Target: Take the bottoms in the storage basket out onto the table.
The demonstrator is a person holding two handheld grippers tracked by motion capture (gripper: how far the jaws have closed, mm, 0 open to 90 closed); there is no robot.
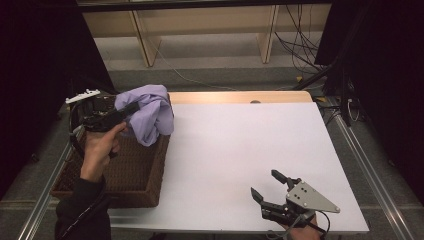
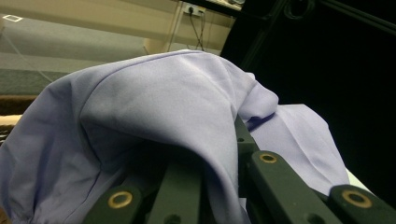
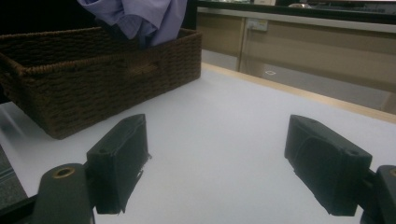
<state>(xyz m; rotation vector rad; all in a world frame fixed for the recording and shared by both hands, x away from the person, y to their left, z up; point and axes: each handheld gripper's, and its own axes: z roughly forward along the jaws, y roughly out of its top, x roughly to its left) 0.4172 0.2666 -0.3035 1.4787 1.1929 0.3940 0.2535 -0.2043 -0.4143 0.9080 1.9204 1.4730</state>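
One lavender cloth [image 1: 147, 112] hangs over the far right corner of one wicker basket [image 1: 132, 172] at the left, clamped in the left gripper [image 1: 131, 108]. Step in hand, as judged: lifting it out; next it must clear the rim toward the table [image 1: 240, 150]. Right gripper [image 1: 272, 186]: jaws wide, empty, near right.

Lilac cloth [image 2: 154, 116] drapes over the left hand-held gripper [image 1: 131, 111], hiding its fingertips; basket [image 1: 130, 172] interior beneath it hidden, at nine o'clock.
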